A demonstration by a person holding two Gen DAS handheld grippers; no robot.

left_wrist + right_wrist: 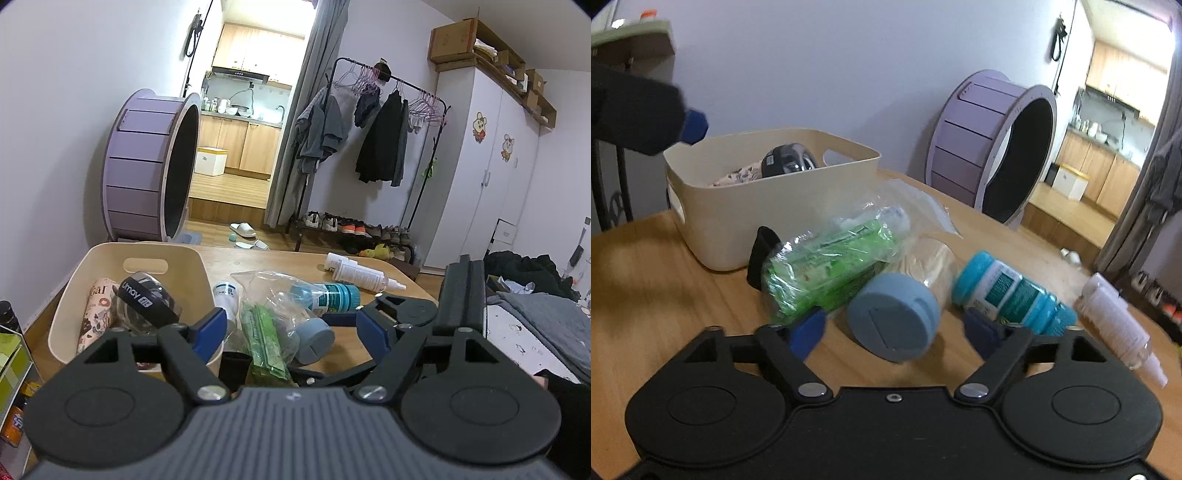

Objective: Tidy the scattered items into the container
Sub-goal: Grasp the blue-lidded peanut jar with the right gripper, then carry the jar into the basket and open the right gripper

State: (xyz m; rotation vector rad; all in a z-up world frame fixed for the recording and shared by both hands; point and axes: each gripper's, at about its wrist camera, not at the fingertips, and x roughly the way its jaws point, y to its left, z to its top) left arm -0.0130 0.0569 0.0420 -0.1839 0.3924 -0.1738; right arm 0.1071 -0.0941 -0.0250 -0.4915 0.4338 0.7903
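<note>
A cream plastic container with cut-out handles (pixel 738 206) stands on the wooden table (pixel 646 295) toward its left edge. It holds a patterned pink tube (pixel 96 314) and a clear case with a black band (pixel 147 301). Just right of it, touching its wall, lies a clear plastic bag of green packets (pixel 827 266) with a black clip-like piece (pixel 759 254) at its left end. Next comes a clear jar with a pale blue lid (pixel 894 317), lying on its side with the lid facing the right tool (pixel 895 332), whose blue-tipped fingers are spread wide and empty on either side of the lid. Right of the jar lies a teal bottle with a printed label (pixel 1012 295), then a white spray bottle (pixel 1115 321) toward the table's right edge.

Only the left wrist view shows the inside of the container and a white tube with a dark label (pixel 226 295) by its right wall. There the left tool (pixel 291 328) hovers with fingers apart, gripping nothing, above the bag and the container's near corner. Only the right wrist view shows the jar lid's flat face.

Bare wood lies open on the near left of the table, in front of the container, and between the jar and the right tool. Past the far edge stands a purple wheel (pixel 993 147).
</note>
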